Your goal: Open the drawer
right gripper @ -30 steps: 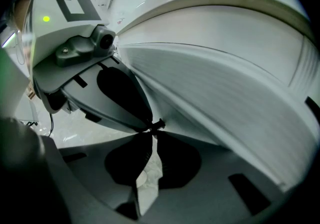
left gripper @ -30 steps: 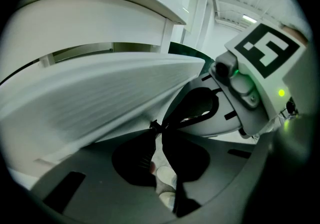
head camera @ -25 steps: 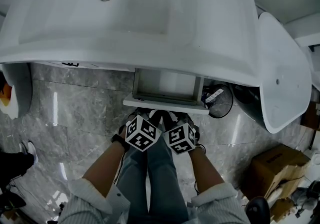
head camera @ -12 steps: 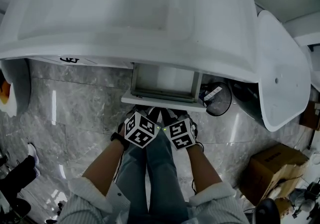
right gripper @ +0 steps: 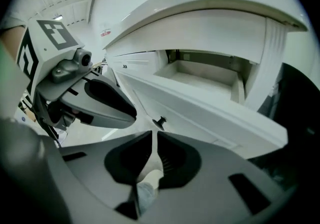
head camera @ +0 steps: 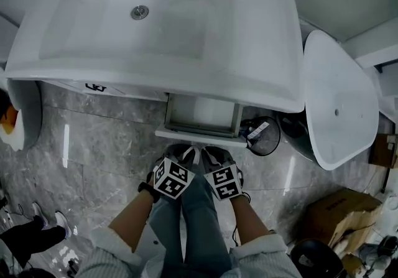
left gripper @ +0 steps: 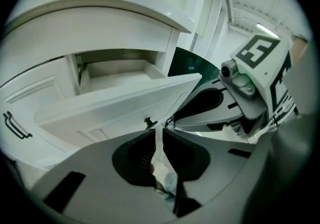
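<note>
Big white sink counter (head camera: 155,34) on top. Drawer (head camera: 200,115) under it, pulled out. Left tool (left gripper: 159,133) near drawer front, jaws just opening, thin gap, holding nothing. Right tool (right gripper: 154,135) beside it: thin gap, empty. Small knob (left gripper: 148,121) just ahead.

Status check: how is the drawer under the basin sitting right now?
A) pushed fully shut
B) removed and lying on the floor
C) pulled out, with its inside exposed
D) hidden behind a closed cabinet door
C: in the head view the drawer sticks out from under the basin, with its front panel forward and its open box visible from above.
</note>
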The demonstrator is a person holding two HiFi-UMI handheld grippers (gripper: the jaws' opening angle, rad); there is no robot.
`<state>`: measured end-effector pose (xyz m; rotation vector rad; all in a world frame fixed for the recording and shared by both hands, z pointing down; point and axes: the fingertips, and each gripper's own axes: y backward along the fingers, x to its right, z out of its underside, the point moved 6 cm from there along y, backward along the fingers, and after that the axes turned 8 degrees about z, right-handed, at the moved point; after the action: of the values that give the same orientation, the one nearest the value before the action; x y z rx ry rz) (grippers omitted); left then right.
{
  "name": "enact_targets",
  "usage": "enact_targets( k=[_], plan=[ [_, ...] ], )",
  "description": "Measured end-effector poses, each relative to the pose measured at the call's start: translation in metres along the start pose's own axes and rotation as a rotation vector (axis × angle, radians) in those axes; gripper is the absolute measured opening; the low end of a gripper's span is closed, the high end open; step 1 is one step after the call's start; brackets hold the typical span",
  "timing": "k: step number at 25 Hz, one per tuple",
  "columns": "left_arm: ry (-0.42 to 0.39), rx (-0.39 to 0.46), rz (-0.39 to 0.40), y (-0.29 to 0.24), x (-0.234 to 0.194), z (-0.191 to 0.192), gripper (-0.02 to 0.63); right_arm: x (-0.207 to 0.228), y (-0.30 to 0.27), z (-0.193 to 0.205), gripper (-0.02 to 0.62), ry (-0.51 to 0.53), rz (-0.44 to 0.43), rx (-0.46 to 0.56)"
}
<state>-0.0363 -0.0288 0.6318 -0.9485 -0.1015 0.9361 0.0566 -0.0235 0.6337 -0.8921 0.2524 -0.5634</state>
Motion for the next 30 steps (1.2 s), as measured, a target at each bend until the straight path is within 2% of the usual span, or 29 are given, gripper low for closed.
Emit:
enact_targets(
  k=[5,8,16,21,30],
  plan=[
    [-0.012,0.039,-0.002,0.027,0.009,-0.016,0.052,-0.007,0.028,-0.023,0.04,-0.054,0.017,0.05],
    [0.006,0.091,-0.013,0.05,0.018,-0.032,0.052,-0.014,0.053,-0.048,0.04,-0.091,0.031,0.11],
    [-0.006,0.338,-0.085,0.134,0.03,-0.099,0.048,-0.015,0.121,-0.137,0.038,-0.159,0.022,0.355],
    [-0.008,0.477,-0.124,0.187,0.039,-0.145,0.048,-0.01,0.171,-0.193,0.038,-0.127,-0.014,0.494],
    [0.013,0.706,-0.17,0.263,0.078,-0.221,0.047,0.008,0.256,-0.246,0.038,-0.22,-0.145,0.625]
  ],
)
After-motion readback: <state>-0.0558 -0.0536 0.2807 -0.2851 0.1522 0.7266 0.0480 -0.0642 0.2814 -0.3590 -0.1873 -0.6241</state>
